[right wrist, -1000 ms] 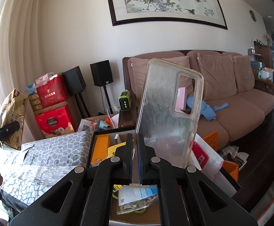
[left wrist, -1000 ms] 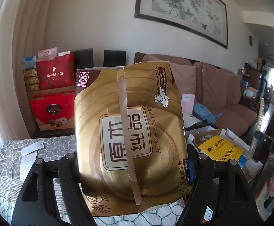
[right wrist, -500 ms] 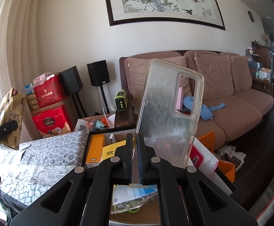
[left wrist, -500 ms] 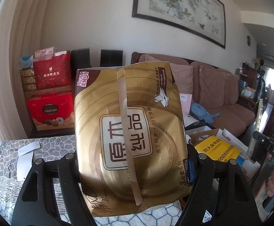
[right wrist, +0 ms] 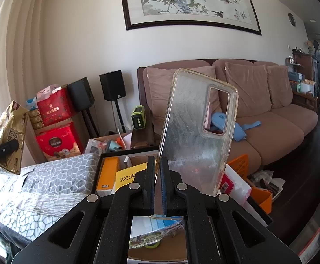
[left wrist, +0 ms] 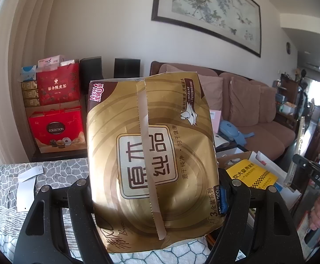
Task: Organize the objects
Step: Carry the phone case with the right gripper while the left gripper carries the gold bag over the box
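Gold tissue pack [left wrist: 151, 160] pinched upright between left hand-held gripper [left wrist: 157, 189] fingers.

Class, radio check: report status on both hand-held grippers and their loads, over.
Left hand-held gripper clamped on gold tissue pack. Right hand-held gripper shut on clear phone case. Both held in the air; nothing blocking.

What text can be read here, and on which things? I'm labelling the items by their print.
"New", "原木纯品", "源于纯净 归于健康", "3" and "300": gold plastic tissue pack held in the left gripper.
"新会陈皮茶": upper red gift bag.
"COLLECTION": lower red gift box.
"炊大皇": yellow flat box; its smaller print is too blurred to read.
Clear plastic phone case in the right gripper: no text.
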